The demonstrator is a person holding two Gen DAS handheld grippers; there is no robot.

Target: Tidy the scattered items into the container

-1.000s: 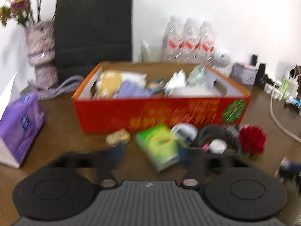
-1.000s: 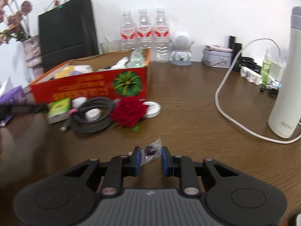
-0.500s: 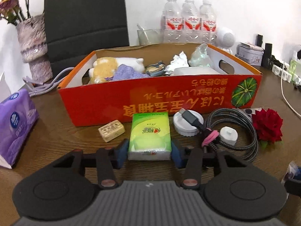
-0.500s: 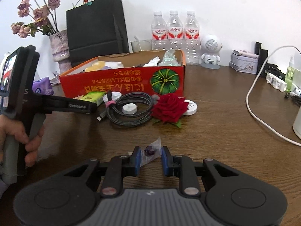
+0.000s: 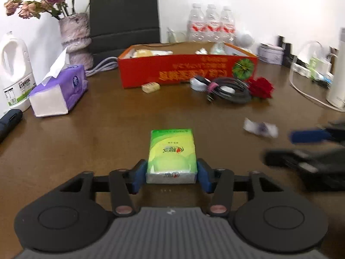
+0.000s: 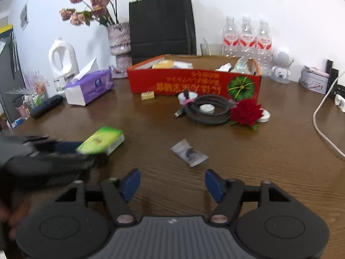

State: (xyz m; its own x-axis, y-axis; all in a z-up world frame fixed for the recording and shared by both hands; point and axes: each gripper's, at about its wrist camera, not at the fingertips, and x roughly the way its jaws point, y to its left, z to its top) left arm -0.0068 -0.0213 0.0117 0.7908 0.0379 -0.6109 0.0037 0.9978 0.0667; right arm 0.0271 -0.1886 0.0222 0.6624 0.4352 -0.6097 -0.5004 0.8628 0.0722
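Left wrist view, brown wooden table [image 5: 107, 133], white wall [image 5: 269, 4], red box [image 5: 187, 71]

Brown wooden table [image 5: 107, 133], white wall [image 5: 269, 6]

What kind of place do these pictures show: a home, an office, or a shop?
Probably a home or small office desk, though I cannot be sure. A vase of dried flowers, a purple tissue pack and three water bottles stand on a wooden table against a white wall.
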